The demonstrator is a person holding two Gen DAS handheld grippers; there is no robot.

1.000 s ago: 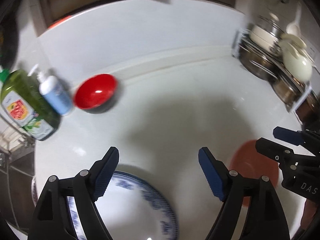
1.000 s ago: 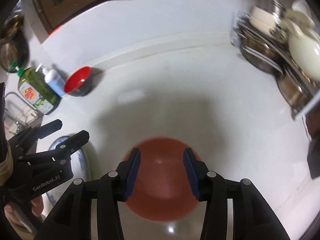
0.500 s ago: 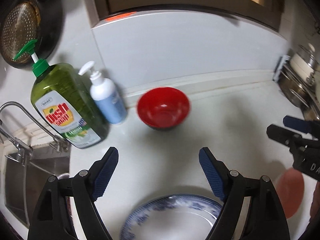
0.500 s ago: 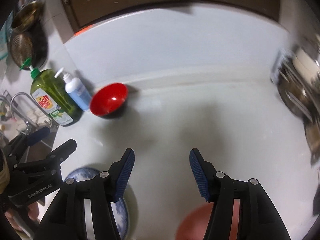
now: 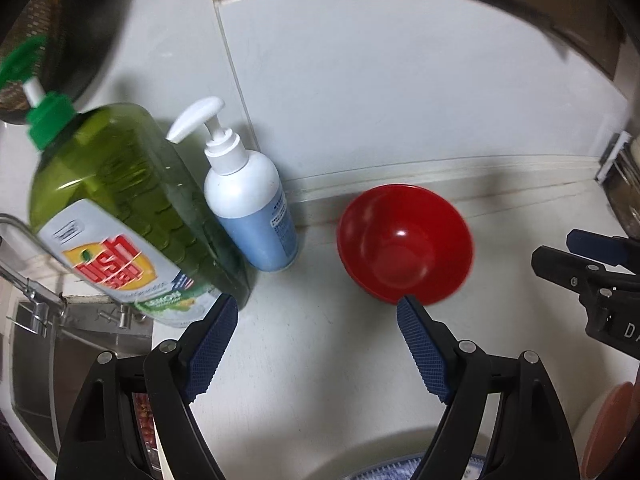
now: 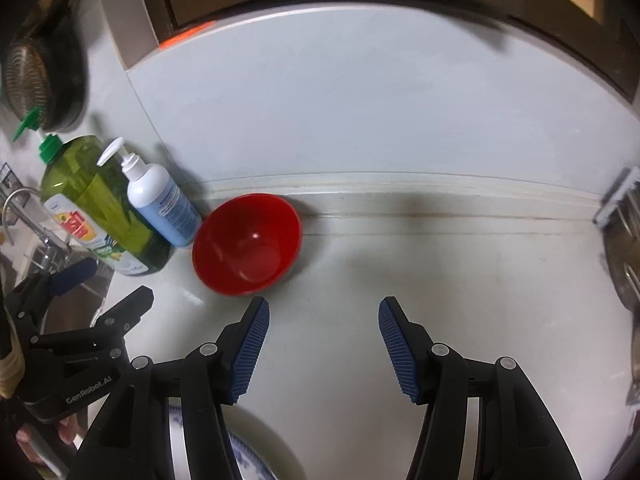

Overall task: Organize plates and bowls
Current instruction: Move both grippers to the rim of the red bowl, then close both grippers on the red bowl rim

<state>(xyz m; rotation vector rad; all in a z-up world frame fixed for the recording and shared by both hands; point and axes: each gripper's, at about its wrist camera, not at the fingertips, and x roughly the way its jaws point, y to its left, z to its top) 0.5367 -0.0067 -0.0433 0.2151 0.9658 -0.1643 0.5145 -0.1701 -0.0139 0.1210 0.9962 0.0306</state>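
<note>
The red bowl [image 5: 404, 244] sits at the counter's back edge beside the soap bottles [image 5: 252, 208]. We have swung both tongs toward it: left [image 5: 316, 344] wide open, right [image 6: 322, 344] just opened wider, both empty; plates now behind.

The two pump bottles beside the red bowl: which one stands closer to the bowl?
The small white and blue bottle is closer to the red bowl. The big green dish soap bottle stands on its far side, toward the sink.

Red bowl [image 5: 404, 244]; green soap bottle [image 5: 120, 208]
</note>
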